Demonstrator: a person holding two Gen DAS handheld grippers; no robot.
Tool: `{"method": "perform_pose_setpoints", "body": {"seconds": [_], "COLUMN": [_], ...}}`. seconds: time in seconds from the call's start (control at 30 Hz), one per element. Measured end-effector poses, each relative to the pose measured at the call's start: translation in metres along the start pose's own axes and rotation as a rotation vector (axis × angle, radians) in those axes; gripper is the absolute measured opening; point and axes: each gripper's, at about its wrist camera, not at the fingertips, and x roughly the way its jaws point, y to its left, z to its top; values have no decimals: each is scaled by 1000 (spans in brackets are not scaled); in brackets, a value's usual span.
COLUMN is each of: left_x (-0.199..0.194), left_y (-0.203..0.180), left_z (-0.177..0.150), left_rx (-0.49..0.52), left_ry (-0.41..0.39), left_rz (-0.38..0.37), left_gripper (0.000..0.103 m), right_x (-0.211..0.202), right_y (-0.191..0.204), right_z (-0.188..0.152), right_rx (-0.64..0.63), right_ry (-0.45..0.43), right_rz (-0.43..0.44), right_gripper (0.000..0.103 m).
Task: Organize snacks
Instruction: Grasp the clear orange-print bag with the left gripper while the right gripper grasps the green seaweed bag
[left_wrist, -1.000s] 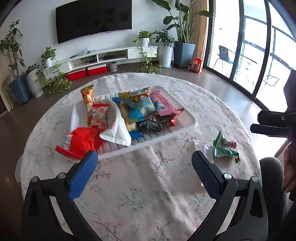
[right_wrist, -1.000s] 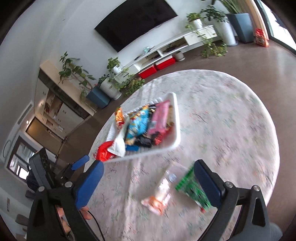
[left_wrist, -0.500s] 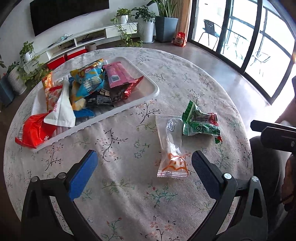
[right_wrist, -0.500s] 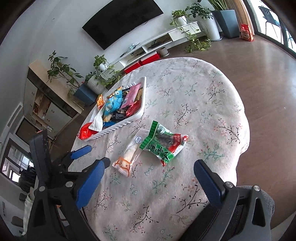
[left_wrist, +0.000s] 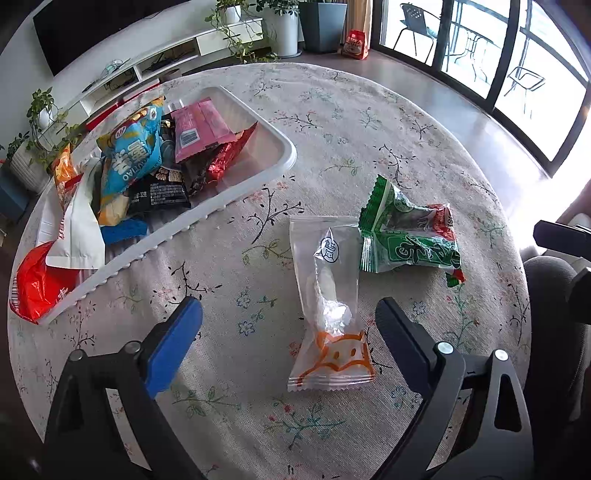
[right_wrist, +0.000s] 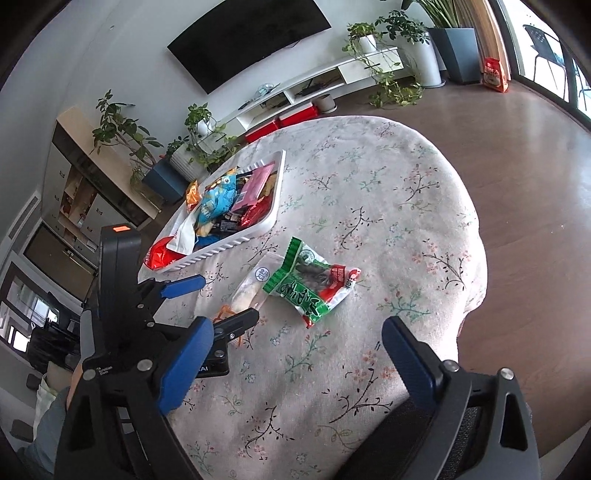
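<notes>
Clear plastic packet with an orange cartoon face printed on its near end, lying flat on the flowery tablecloth, right under the left gripper. Orange end sitting between the two fingers, closer to the black right-hand one than to the blue pad. Jaws just been closing a bit but still wide apart, pads not pressing on the packet. Hard to say from either view whether a fingertip touches the wrapper yet.

Green packet with a red end just beyond the left gripper and off to its right, its edge lying over the far corner of the clear one. From the right wrist view, same green packet just ahead of the right gripper, slightly left of centre. Right gripper spread wide open, gripping nothing, only bare cloth between its fingers. Left gripper visible there too, off to the right gripper's left, one finger lying across the orange end of the clear packet.

White tray further ahead of the left gripper and to its left, well apart from both loose packets. Piled inside: blue bag, pink packet, black packet, white packet. Red bag hanging over the tray's near left corner onto the cloth.
</notes>
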Motion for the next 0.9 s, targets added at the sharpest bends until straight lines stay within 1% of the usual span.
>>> {"method": "perform_pose_setpoints", "body": {"seconds": [0.03,0.07,0.1,0.23,0.3,0.37,0.5,0.57,0.67,0.8,0.87,0.9], "left_x": [3,5,5,7,7,6,5,5,4,4,4,4], "left_y": [0,-2,-2,-4,-5,-4,-2,-1,-3,-5,-6,-5], "left_z": [1,1,1,3,3,3,2,2,3,6,6,6], "left_rx": [-3,-5,-10,-12,-14,-14,-14,-13,0,17,27,30], "left_ry": [6,11,9,6,7,9,9,6,3,3,2,2], "left_rz": [-8,-12,-22,-14,-17,-21,-29,-50,-55,-69,-75,-77], "left_gripper": [78,70,69,69,69,69,69,61,55,47,36,33], "right_x": [0,0,0,1,4,8,18,27,36,45,50,52], "right_y": [0,-1,-1,0,2,5,7,6,6,12,17,19], "right_z": [0,0,0,0,0,2,13,19,24,27,28,29], "right_rx": [-1,-1,-1,-16,-38,-83,-200,-249,-309,-402,-452,-470], "right_ry": [2,4,7,11,23,43,88,126,170,198,202,210], "right_rz": [0,-1,-2,-1,-7,-17,-69,-86,-106,-118,-115,-117], "right_gripper": [95,95,95,95,93,90,90,87,85,85,85,85]}}
